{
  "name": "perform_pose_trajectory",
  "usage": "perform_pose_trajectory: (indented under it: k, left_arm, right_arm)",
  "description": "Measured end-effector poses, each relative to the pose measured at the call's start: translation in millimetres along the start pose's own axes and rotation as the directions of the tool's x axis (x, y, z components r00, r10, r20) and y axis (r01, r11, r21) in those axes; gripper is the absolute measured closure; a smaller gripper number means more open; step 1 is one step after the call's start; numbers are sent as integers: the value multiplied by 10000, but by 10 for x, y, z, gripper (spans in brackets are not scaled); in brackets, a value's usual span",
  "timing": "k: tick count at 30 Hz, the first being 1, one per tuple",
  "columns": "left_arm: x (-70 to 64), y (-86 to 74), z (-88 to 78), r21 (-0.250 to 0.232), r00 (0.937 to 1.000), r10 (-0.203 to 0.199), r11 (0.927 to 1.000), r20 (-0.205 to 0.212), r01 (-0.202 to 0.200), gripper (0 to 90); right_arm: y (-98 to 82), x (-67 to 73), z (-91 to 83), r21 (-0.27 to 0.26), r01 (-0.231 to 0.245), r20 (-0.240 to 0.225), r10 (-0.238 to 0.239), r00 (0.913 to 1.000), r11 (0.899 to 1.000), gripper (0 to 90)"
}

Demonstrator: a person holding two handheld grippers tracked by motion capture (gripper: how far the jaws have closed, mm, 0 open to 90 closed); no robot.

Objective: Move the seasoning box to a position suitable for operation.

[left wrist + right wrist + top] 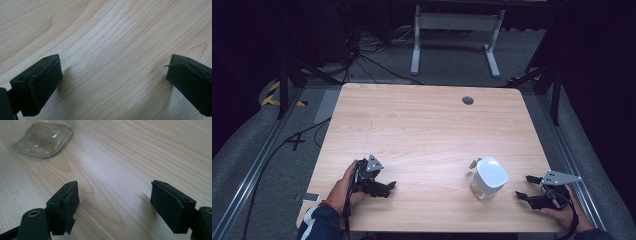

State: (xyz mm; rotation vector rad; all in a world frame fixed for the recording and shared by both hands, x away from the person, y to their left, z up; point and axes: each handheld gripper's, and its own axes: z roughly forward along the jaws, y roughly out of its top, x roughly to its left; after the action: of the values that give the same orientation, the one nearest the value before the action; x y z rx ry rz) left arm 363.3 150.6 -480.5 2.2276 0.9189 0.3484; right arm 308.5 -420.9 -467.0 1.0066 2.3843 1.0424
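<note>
A clear glass jar with a white square lid (488, 177) stands on the wooden table (427, 130) at the front right. Its glass base (42, 137) fills the top left corner of the right gripper view. My right gripper (523, 187) rests on the table just right of the jar, open, nothing between its jaws; the same wide gap appears from its own camera (113, 200). My left gripper (391, 188) lies at the front left, held by a hand, well apart from the jar. It is open over bare wood (113, 72).
A small round cable hole (468, 100) sits near the table's far edge. A phone-like flat object (307, 197) lies on the floor by the front left corner. Cables and a white desk frame (457, 35) lie beyond the table.
</note>
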Motion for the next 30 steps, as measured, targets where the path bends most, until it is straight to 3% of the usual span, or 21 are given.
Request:
perform_pose_trajectory:
  k: [12,16,17,22,25,27,28,30]
  left_arm:
    - [1,16,0,-13,9994,235,9997,252,-234,32]
    - [-10,74,16,2,9943,750,9972,758,-752,105]
    - [-23,110,30,49,9897,1062,9942,960,-1072,119]
    - [-90,246,91,191,9816,1354,9901,1347,-1392,220]
    - [-117,330,130,-38,9795,1357,9906,1489,-1366,232]
    - [-157,400,140,-220,9767,1580,9874,1455,-1565,244]
    - [-174,425,148,-235,9762,1533,9882,1536,-1514,256]
    - [-217,498,161,-412,9720,1676,9858,1647,-1630,258]
  right_arm:
    - [-4,1,-4,0,-126,185,126,9997,9999,226]
    - [42,11,2,161,-430,418,423,9982,9989,298]
    - [58,17,6,211,-464,446,454,9980,9987,311]
    - [186,115,-57,-40,-210,319,211,9993,9998,422]
    - [253,173,-100,-354,-143,143,148,9998,9993,481]
    - [293,214,-114,-312,-99,115,102,9999,9995,508]
    - [328,254,-110,-222,-12,19,13,10000,9998,564]
    - [346,275,-114,-172,48,36,-48,10000,9998,575]
